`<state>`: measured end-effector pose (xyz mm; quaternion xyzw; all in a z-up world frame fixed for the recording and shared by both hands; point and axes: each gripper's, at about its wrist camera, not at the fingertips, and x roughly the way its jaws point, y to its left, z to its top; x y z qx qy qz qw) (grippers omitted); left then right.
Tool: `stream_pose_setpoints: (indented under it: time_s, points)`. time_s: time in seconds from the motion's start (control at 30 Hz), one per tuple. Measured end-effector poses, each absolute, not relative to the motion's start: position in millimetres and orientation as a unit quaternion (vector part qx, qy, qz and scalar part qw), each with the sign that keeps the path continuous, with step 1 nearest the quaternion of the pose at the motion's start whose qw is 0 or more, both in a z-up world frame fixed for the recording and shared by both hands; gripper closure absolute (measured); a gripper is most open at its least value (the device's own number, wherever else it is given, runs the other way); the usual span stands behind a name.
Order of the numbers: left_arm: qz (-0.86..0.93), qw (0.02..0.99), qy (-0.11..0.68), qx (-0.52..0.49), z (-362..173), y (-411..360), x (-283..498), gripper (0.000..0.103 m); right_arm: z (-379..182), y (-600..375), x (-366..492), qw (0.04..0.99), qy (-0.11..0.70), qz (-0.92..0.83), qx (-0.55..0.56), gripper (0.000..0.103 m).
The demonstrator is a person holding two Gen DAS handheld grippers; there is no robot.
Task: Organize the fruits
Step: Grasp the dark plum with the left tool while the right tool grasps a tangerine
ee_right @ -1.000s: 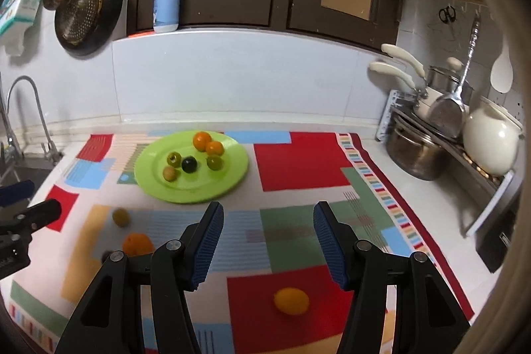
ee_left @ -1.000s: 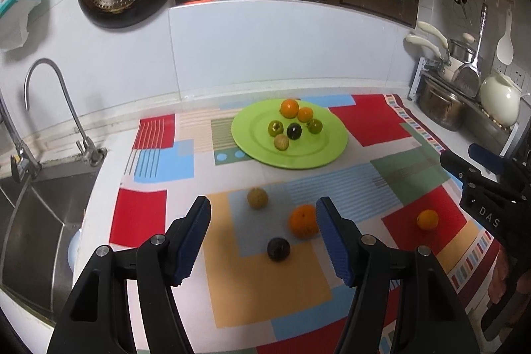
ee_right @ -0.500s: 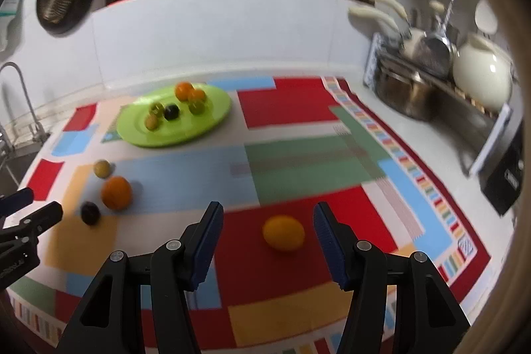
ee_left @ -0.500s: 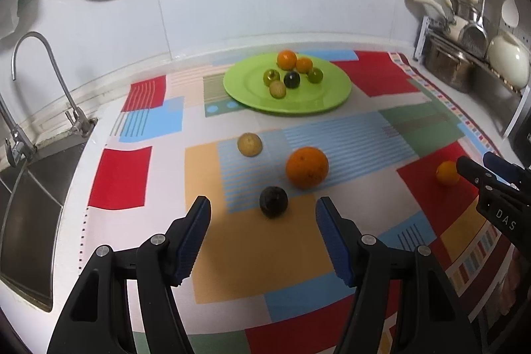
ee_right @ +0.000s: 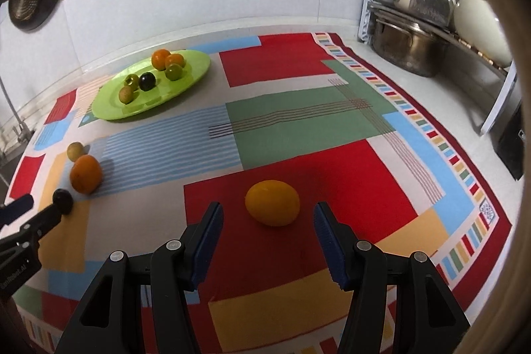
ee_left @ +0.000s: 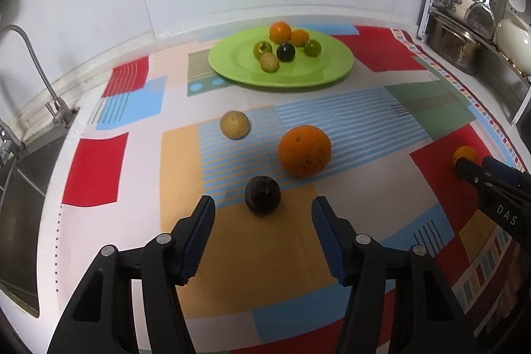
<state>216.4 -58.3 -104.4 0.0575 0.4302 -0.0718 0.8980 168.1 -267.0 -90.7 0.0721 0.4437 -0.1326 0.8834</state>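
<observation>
While the left tongs (ee_left: 262,214), jaws parted and just narrowed, frame the dark fruit (ee_left: 263,195) and the right tongs (ee_right: 267,218), also empty, frame the yellow-orange citrus (ee_right: 272,203) on the bench's patchwork cloth (ee_right: 298,118), we should lower both until each fruit's widest part sits between the pads before squeezing gently.

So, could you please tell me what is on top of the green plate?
The green plate holds six small fruits: two orange, two green, one dark, one tan. Whether anything is hidden behind them cannot be seen.

Right gripper (ee_right: 267,223) gapes just behind yellow fruit (ee_right: 272,203).
</observation>
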Motion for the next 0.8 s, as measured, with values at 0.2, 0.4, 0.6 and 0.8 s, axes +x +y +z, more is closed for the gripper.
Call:
stream_pose_setpoints:
  time_s: [0.2, 0.4, 0.6, 0.8]
  points:
    - [-0.081, 0.893, 0.439, 0.058, -110.2, -62.2, 224.1, 0.056, -100.1, -268.6, 177.5, 0.877, 0.456, -0.133, 0.073, 0.046]
    - [-0.086, 0.89, 0.444, 0.054, -113.3, -64.4, 230.0, 0.062, -102.9, -268.9, 184.0, 0.876, 0.459, -0.131, 0.068, 0.046]
    - [-0.084, 0.89, 0.445, 0.056, -113.9, -65.6, 233.5, 0.069, -105.8, -270.4, 190.4, 0.875, 0.463, -0.128, 0.065, 0.054]
    - [-0.081, 0.887, 0.45, 0.058, -117.0, -65.9, 236.4, 0.072, -107.7, -271.4, 193.4, 0.872, 0.468, -0.13, 0.058, 0.062]
